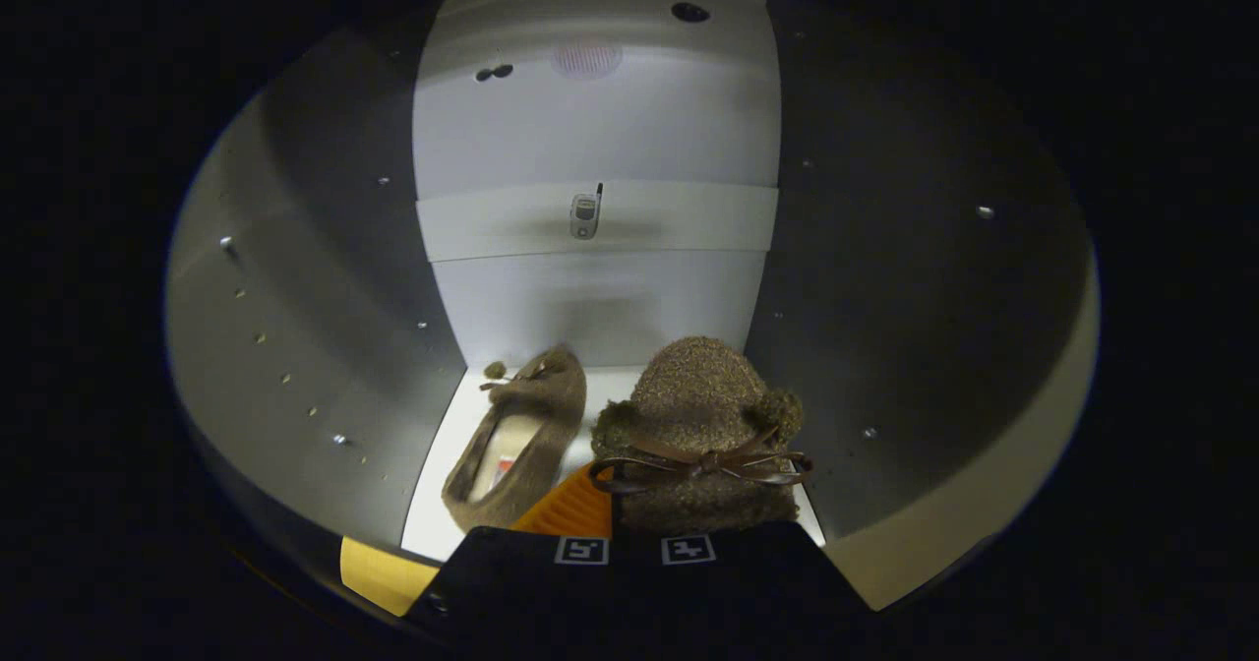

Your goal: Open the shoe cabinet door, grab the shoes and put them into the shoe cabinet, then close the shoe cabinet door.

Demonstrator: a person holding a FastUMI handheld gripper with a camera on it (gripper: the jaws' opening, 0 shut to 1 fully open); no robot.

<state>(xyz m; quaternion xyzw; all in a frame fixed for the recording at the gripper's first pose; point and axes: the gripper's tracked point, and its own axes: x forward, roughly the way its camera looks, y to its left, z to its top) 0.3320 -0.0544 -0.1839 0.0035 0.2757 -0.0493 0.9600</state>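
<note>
Brown shoe [700,445] pinched between the jaws of the gripper [629,518], inside shoe cabinet [600,307]; second shoe [521,435] lies just left on the cabinet floor.

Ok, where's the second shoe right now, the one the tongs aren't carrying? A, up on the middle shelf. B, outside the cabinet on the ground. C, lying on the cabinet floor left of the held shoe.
C: the loose shoe lies on the white cabinet floor, left of the held shoe at the tongs; the shelf above holds no shoe.
</note>
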